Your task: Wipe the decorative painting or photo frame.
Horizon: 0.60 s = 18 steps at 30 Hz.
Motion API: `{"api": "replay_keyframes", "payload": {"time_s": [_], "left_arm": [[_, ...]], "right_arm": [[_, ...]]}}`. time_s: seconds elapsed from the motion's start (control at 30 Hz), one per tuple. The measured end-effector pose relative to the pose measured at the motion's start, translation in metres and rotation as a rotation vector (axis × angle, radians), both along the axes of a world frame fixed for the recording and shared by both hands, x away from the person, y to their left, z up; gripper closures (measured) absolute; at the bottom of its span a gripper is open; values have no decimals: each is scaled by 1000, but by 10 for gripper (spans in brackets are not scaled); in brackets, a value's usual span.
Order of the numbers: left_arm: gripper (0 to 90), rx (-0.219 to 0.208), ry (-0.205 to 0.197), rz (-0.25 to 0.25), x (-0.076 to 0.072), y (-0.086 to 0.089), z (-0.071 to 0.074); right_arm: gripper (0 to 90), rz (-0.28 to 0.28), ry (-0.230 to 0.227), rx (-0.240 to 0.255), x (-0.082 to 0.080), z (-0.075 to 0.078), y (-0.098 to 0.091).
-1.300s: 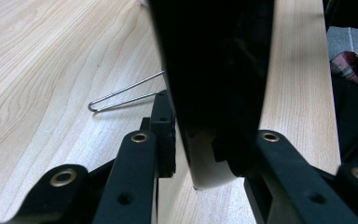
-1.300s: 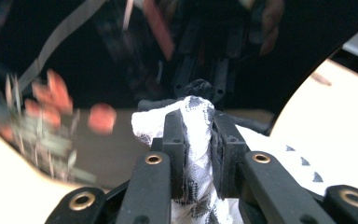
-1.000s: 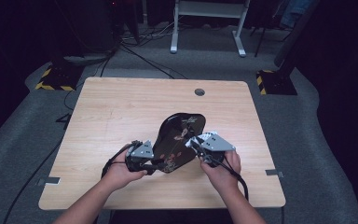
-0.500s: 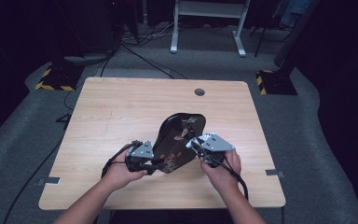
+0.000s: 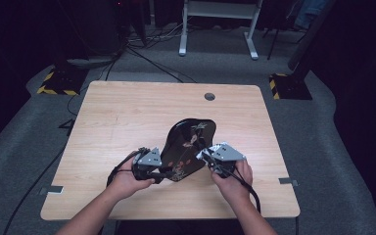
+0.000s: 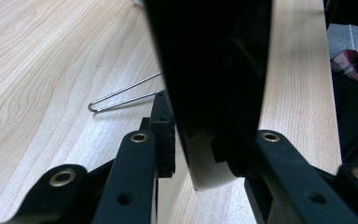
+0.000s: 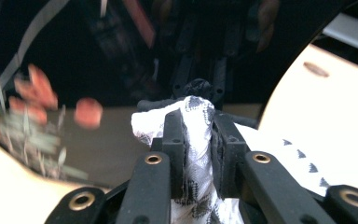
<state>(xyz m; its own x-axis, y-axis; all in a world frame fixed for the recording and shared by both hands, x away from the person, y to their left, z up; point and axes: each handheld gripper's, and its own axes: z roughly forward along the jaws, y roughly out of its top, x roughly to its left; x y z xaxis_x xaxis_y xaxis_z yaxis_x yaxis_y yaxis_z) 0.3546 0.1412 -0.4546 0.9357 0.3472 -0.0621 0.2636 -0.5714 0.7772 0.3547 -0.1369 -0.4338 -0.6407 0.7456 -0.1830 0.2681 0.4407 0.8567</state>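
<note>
A glossy black tray with a red and gold flower pattern stands tilted on its edge near the front of the wooden table. My left gripper is shut on its lower left rim; in the left gripper view the jaws clamp the dark tray and its pale edge. My right gripper is at the tray's right side, shut on a white patterned cloth. In the right gripper view that cloth, bunched in the gripper, is close against the tray's shiny face.
A thin bent wire lies on the table just behind the tray. A round cable hole sits near the table's far edge. Cables and a desk frame stand on the floor beyond.
</note>
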Motion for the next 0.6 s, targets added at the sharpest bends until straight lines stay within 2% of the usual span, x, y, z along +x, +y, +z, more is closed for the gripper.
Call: {"api": "replay_keyframes", "payload": {"time_s": [0.13,0.2,0.23,0.47,0.53,0.6], "left_arm": [[718,-1,1,-1,0,0,0],[717,-1,1,-1,0,0,0],[717,-2,2,-1,0,0,0],[717,-1,2,-1,0,-1,0],[717,-1,2,0,0,-1,0],[716,-1,3,-1,0,-1,0]], "right_arm": [[788,-12,-53,35,5,24,-4],[788,-12,-57,39,5,25,-4],[788,-11,-59,42,5,21,-5],[788,-10,27,1,0,-19,-5],[788,-9,38,-6,0,-21,-4],[788,-10,29,-11,2,-13,-4]]}}
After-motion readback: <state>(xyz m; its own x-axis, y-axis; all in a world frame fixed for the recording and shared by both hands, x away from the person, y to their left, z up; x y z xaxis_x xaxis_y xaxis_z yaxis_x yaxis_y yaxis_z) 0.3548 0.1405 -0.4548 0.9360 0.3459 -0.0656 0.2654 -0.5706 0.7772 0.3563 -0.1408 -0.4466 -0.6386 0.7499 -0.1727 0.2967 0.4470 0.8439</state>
